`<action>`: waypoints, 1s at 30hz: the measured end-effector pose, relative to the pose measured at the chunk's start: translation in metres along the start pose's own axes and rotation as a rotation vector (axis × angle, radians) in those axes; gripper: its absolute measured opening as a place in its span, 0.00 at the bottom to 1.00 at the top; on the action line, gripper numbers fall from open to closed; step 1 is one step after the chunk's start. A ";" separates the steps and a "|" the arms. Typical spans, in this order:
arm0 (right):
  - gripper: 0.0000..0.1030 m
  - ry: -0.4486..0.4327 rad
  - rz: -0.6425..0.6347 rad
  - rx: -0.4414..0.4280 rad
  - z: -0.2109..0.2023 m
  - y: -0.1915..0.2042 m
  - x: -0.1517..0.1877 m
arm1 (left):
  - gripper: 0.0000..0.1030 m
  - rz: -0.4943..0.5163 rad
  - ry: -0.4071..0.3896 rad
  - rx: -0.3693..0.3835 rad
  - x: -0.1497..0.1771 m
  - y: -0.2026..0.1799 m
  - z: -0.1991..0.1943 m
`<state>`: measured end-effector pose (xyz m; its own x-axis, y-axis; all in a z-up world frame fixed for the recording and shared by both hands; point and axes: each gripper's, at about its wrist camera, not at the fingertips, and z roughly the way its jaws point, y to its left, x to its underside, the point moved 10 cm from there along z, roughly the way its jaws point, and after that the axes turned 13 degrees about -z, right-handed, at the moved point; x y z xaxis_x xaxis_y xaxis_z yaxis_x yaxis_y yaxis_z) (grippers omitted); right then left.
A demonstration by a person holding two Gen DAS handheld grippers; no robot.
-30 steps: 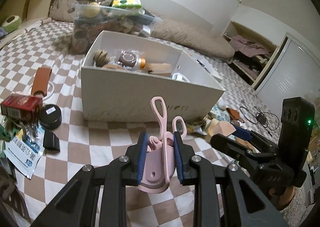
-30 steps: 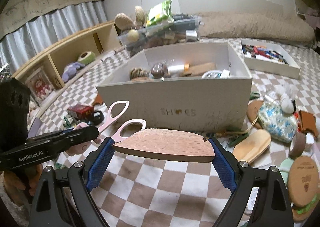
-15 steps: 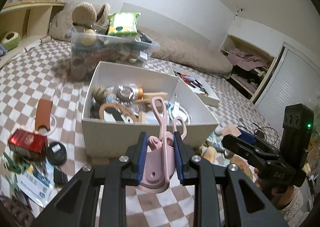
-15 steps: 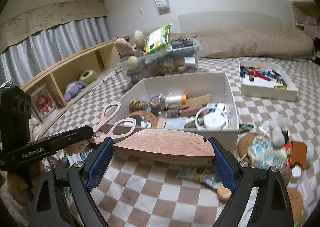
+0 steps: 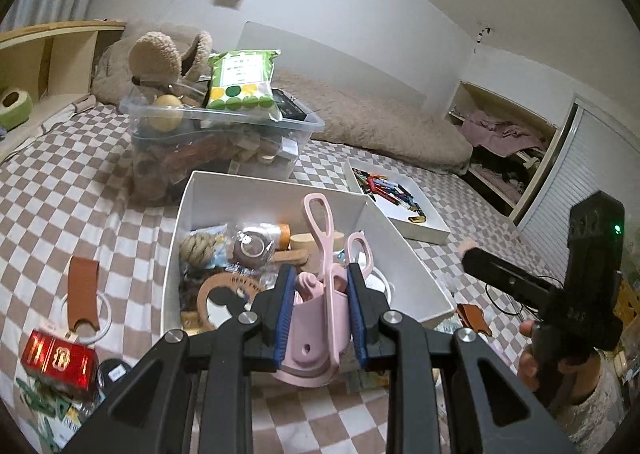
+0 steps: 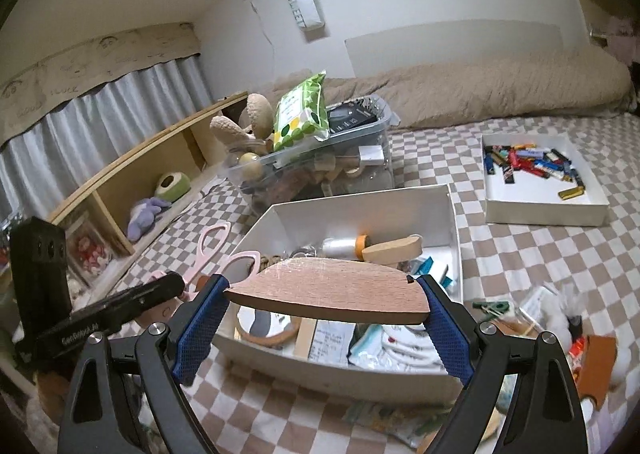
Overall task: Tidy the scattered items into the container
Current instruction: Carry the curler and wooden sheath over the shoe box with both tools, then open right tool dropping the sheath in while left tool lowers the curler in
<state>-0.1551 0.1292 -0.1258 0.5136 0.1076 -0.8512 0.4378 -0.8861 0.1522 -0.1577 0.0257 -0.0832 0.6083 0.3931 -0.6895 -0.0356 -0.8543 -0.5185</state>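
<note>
Left gripper [image 5: 318,318] clamped narrow on a pink holder [image 5: 316,328] with pink scissors [image 5: 334,242] standing in it, handles up, blue pads pressed against both sides of the holder. Held in front of the near wall of the white box [image 5: 182,254], scissor handles showing against the box interior.

Right gripper [image 6: 326,324] spread wide around a flat wooden piece [image 6: 326,290], gripped end to end between 2 blue pads, lying level in front of the near edge of the same white box [image 6: 456,214].

Inside the box: a rope ball [image 5: 198,250], a bagged tape roll [image 5: 252,246], a wooden block [image 6: 394,250], a round wooden ring [image 5: 228,290].

Behind the box, a clear plastic bin [image 5: 224,134] topped with a green packet [image 5: 240,80]. To the side, a shallow white tray [image 6: 542,190] of small colourful items. Scattered on the checked cover [image 5: 72,190]: a brown leather strap [image 5: 82,294], a red tin [image 5: 58,360]. A hand [image 5: 560,370] visible under the right gripper's body in the left view.
</note>
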 end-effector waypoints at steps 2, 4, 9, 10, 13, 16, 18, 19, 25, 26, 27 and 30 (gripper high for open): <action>0.90 0.017 0.020 -0.017 0.010 -0.003 -0.001 | 0.25 -0.008 0.005 0.010 -0.006 -0.002 0.008; 0.90 0.042 0.046 -0.037 0.022 -0.006 0.000 | 0.25 -0.013 0.010 0.015 -0.012 -0.002 0.014; 0.90 0.109 0.065 -0.061 0.045 -0.007 0.015 | 0.25 -0.021 0.032 0.011 -0.026 -0.001 0.033; 0.90 0.121 0.062 -0.057 0.049 -0.007 0.018 | 0.25 -0.021 0.036 0.010 -0.028 -0.001 0.035; 0.90 0.142 0.057 -0.045 0.057 -0.007 0.027 | 0.25 -0.012 0.055 -0.004 -0.033 -0.001 0.048; 0.90 0.129 0.048 -0.031 0.058 -0.009 0.031 | 0.25 -0.004 0.084 -0.013 -0.032 -0.002 0.064; 0.90 0.130 0.048 -0.025 0.060 -0.011 0.033 | 0.25 0.000 0.102 -0.018 -0.031 -0.003 0.073; 0.90 0.130 0.048 -0.023 0.062 -0.012 0.034 | 0.25 0.003 0.113 -0.022 -0.030 -0.004 0.080; 0.91 0.153 0.001 0.000 0.070 -0.014 0.041 | 0.25 0.017 0.179 -0.056 -0.026 -0.006 0.118; 0.92 0.150 -0.007 0.005 0.070 -0.014 0.043 | 0.25 0.017 0.191 -0.063 -0.026 -0.006 0.124; 0.96 0.143 -0.009 0.008 0.070 -0.015 0.043 | 0.25 0.014 0.202 -0.070 -0.025 -0.005 0.130; 1.00 0.133 0.006 0.001 0.070 -0.018 0.044 | 0.25 0.008 0.227 -0.085 -0.026 -0.004 0.143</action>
<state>-0.1919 0.1188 -0.2014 0.6095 0.1614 -0.7762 0.4340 -0.8872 0.1563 -0.2867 0.0678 -0.1357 0.7715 0.3078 -0.5568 0.0202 -0.8866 -0.4621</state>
